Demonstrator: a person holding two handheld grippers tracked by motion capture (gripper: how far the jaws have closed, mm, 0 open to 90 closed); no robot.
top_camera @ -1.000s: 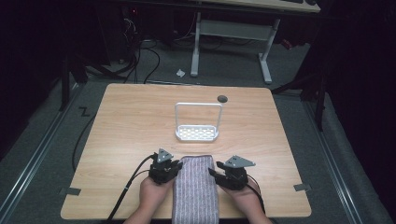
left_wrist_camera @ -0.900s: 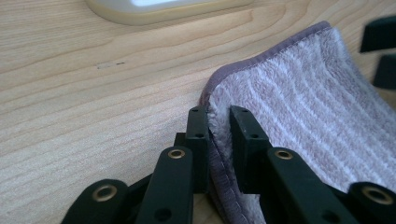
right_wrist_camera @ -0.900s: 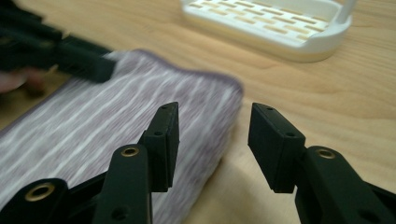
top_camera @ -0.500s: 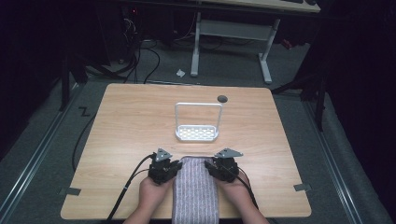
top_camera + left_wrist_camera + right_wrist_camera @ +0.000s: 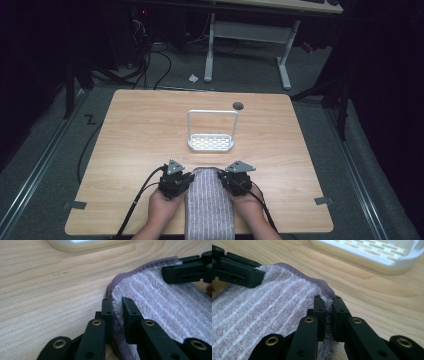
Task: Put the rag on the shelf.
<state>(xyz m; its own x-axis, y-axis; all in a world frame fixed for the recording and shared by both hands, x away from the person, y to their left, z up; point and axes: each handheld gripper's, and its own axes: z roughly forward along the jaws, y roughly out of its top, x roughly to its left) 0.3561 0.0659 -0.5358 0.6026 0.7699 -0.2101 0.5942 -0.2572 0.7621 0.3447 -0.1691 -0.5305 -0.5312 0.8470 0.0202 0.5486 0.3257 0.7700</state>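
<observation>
Towel [image 5: 210,205] lies flat on table [image 5: 135,135] at near edge, long axis running away from the person, far end rounded off between the two grippers, near end over the table edge. It's purple-grey w/ pale stripes and a darker hem.

L gripper [image 5: 186,181] sits at towel's far-left corner, clenched on the hem. In left gripper view its jaws pinch the towel edge [image 5: 117,312], fabric squeezed thin between the pads; rest of towel spreads to the right of the jaws, bare wood to the left. R gripper's jaw tips [image 5: 186,271] show at upper right of that view, on the opposite corner.

R gripper [image 5: 224,179] is at the far-right corner. Its jaws have just been closing and now grasp the hem: in right gripper view the towel edge [image 5: 327,302] is nipped between the pads, towel body to the left, wood to the right. L gripper [image 5: 262,273] seen upper left there, biting its own corner.

Both hands [image 5: 162,205] rest on the table either side of the towel, cables trailing back.

White rack [image 5: 212,134] stands ahead of both grippers, near table centre, well apart from the towel. Small dark hole [image 5: 238,105] lies beyond it.
</observation>
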